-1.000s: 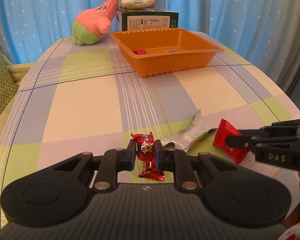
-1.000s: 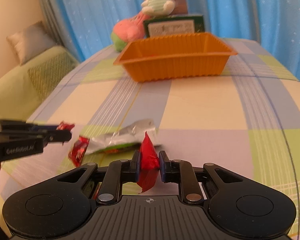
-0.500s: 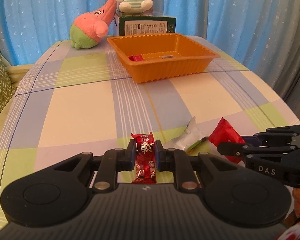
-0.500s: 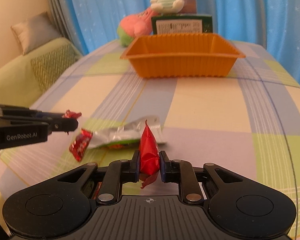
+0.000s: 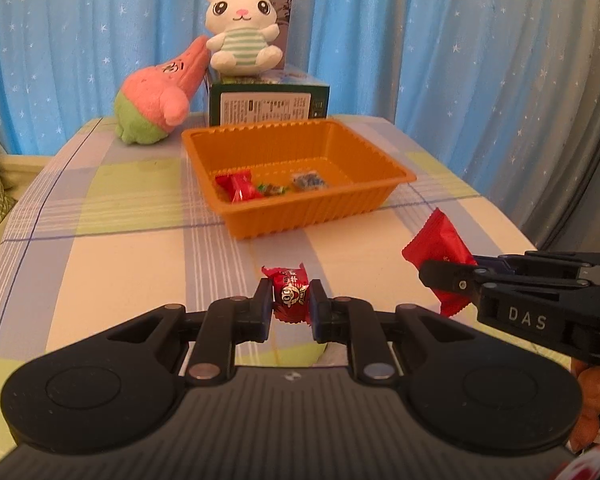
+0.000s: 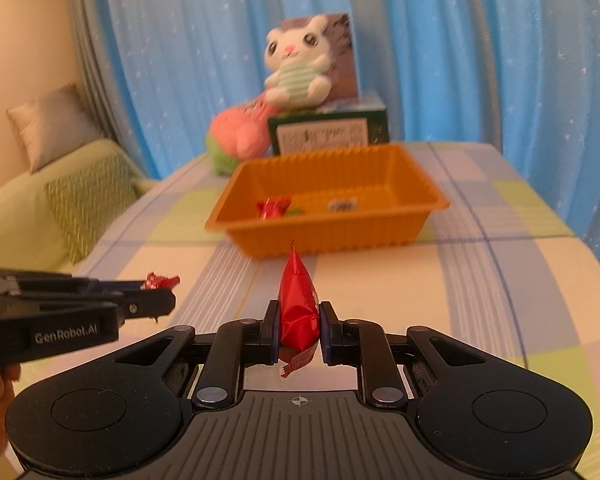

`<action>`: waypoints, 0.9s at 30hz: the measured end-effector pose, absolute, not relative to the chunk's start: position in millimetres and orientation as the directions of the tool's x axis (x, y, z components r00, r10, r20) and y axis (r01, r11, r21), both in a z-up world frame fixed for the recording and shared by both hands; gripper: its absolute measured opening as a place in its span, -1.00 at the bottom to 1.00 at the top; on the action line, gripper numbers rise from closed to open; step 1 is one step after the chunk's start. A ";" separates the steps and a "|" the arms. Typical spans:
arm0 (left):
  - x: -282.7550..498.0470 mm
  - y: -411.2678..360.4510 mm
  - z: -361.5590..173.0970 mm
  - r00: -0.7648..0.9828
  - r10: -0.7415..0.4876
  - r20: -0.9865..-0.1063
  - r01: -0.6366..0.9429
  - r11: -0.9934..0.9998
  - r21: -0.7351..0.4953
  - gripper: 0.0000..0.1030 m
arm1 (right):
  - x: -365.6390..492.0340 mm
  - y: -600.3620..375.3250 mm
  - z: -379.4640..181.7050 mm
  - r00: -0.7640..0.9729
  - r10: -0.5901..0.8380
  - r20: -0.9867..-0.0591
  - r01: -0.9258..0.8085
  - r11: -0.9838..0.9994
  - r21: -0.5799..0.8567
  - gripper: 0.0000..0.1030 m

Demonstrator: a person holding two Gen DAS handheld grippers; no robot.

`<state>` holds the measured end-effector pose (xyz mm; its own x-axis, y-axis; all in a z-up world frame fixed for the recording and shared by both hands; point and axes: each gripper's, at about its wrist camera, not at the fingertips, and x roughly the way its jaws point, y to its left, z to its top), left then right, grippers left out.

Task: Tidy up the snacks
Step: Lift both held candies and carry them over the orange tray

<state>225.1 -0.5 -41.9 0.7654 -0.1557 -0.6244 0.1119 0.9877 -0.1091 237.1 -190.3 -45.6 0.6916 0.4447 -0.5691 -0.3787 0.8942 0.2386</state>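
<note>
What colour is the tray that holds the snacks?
Orange, with ribbed walls; the tray shows best in the left wrist view.

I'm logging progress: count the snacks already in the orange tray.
3 visible: a red packet at the tray's near-left, a small green-wrapped piece beside it, a dark one mid-floor. The near wall may hide more.

A table [image 5: 112, 264] under a checked cloth of cream, lilac and pale green squares carries everything. An orange plastic tray [image 5: 396, 178] with ribbed walls sits on it toward the far end, holding a red snack packet [image 5: 238, 188] and a few smaller wrapped sweets. Behind the tray, at the far edge by the curtain, stand a dark green carton [image 5: 268, 102] and a pink and green plush star [image 5: 156, 100] that leans against the carton.
</note>
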 end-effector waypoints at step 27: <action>334.7 9.6 -26.6 0.807 -0.119 -0.578 0.047 0.989 -0.138 -0.68 | 358.2 -204.3 -20.2 0.771 0.408 -0.488 -0.281 0.907 0.313 -0.63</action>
